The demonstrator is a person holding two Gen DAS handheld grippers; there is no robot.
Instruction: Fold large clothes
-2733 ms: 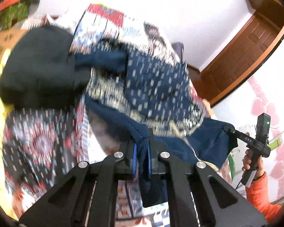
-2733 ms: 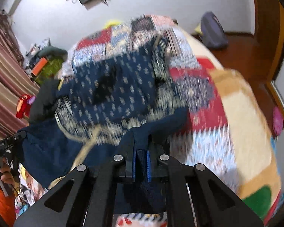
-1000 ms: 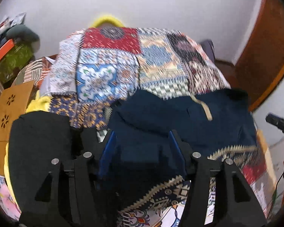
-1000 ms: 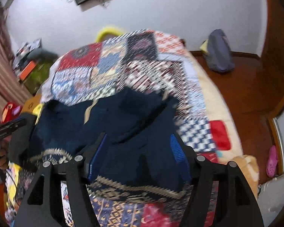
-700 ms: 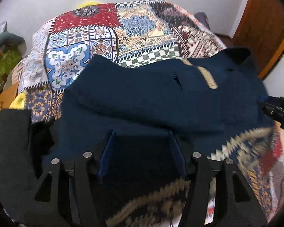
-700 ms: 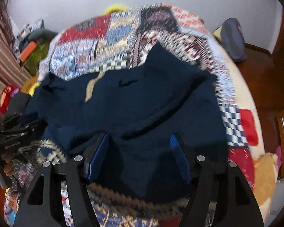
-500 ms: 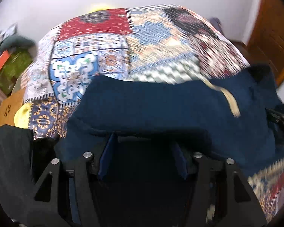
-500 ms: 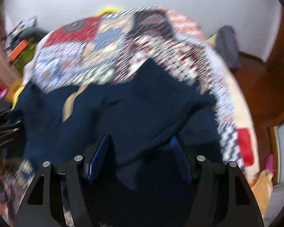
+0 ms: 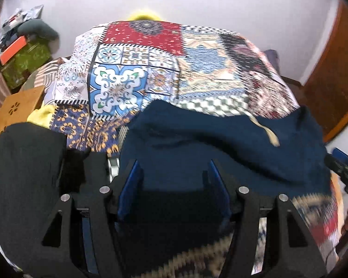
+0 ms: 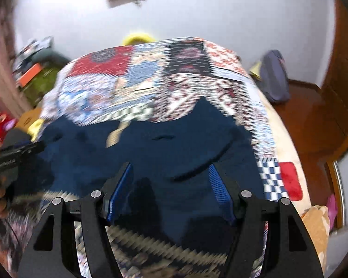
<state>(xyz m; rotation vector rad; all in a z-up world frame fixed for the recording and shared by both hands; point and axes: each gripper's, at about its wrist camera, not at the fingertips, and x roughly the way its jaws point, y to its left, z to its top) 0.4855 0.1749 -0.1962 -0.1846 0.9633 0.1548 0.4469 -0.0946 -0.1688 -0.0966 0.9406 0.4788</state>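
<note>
A large navy blue garment (image 9: 220, 146) with a tan patterned hem lies spread on the patchwork bed cover (image 9: 160, 69), plain inner side up. It also shows in the right wrist view (image 10: 164, 153). My left gripper (image 9: 172, 169) is open and empty above the garment's near left part. My right gripper (image 10: 170, 173) is open and empty above its near right part. The right gripper's tip (image 9: 343, 169) shows at the left view's right edge. The left gripper (image 10: 16, 155) shows at the right view's left edge.
A black garment (image 9: 27, 173) lies at the bed's left side. A wooden stool (image 9: 14, 111) and a green box (image 9: 27, 62) stand left of the bed. A grey bag (image 10: 273, 78) lies on the wooden floor on the right. A wooden door (image 9: 331, 74) is at far right.
Both grippers held the garment's edge shut, then opened and let it drop flat on the bed. In the last half second both drew back a little from the garment.
</note>
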